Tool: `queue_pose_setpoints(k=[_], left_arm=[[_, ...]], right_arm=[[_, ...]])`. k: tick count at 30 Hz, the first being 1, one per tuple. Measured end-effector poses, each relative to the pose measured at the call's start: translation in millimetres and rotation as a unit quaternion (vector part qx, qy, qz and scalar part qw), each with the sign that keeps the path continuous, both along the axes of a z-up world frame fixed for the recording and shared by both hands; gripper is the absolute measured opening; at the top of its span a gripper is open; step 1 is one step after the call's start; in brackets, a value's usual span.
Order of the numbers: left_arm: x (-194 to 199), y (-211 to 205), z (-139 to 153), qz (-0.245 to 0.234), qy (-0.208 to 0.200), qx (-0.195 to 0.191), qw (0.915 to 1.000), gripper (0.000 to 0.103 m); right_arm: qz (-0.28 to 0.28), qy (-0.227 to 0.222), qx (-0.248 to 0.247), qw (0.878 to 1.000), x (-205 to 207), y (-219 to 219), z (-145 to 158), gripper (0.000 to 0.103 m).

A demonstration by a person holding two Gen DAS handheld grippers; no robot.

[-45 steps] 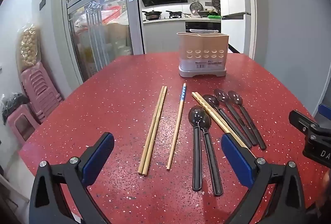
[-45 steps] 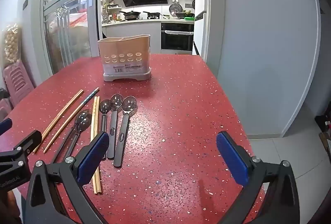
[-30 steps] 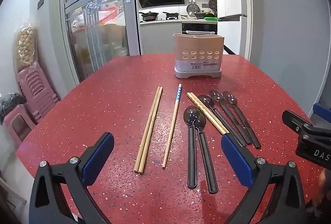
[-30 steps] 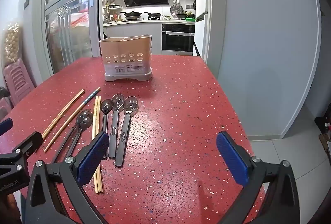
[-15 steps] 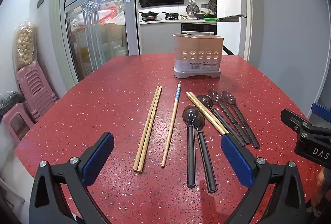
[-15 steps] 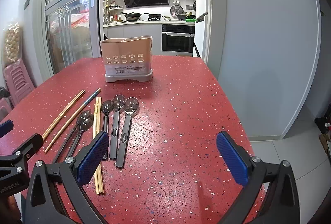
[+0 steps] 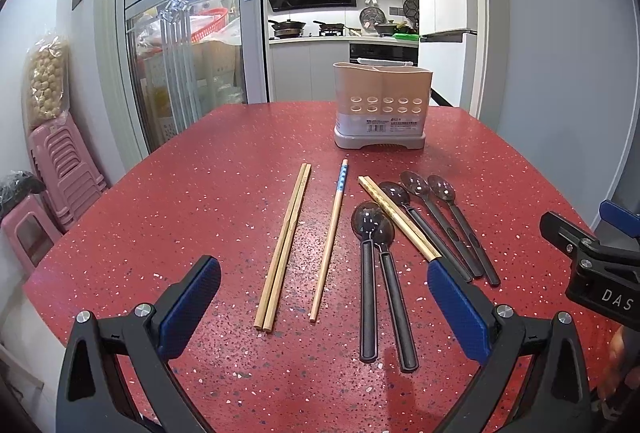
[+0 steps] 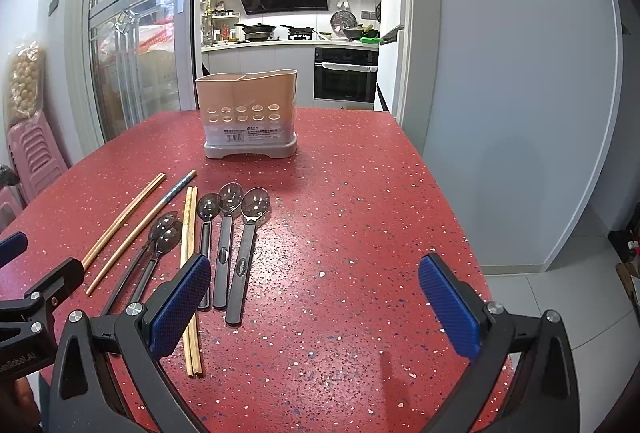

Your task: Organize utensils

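Note:
A beige utensil holder stands at the far side of the red table. In front of it lie a pair of wooden chopsticks, a single blue-patterned chopstick, another chopstick pair, two black-handled spoons and three more spoons. My left gripper is open above the near table, empty. My right gripper is open, empty, right of the spoons.
The table edge runs along the right, with grey floor tiles beyond. Pink stools stand at the left by a glass sliding door. A kitchen with an oven lies behind the table.
Both grippers have drawn back slightly from the utensils and stay open. Nothing on the table has moved.

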State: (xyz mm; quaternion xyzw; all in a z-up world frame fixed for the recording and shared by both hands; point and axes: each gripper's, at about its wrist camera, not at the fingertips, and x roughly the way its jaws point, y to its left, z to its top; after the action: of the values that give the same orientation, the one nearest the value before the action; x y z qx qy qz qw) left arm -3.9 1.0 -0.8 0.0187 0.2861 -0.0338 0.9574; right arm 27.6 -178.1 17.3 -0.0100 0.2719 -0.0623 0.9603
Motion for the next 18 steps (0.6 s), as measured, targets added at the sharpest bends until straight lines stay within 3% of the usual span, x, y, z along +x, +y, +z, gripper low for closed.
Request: queue_pose_setpoints(k=[18], left_arm=[[-1.3, 5.1, -0.9, -0.003, 0.005, -0.020, 0.9998, 0.103]], right_arm=[[-0.002, 0.002, -0.001, 1.000, -0.9, -0.7, -0.4, 0.103]])
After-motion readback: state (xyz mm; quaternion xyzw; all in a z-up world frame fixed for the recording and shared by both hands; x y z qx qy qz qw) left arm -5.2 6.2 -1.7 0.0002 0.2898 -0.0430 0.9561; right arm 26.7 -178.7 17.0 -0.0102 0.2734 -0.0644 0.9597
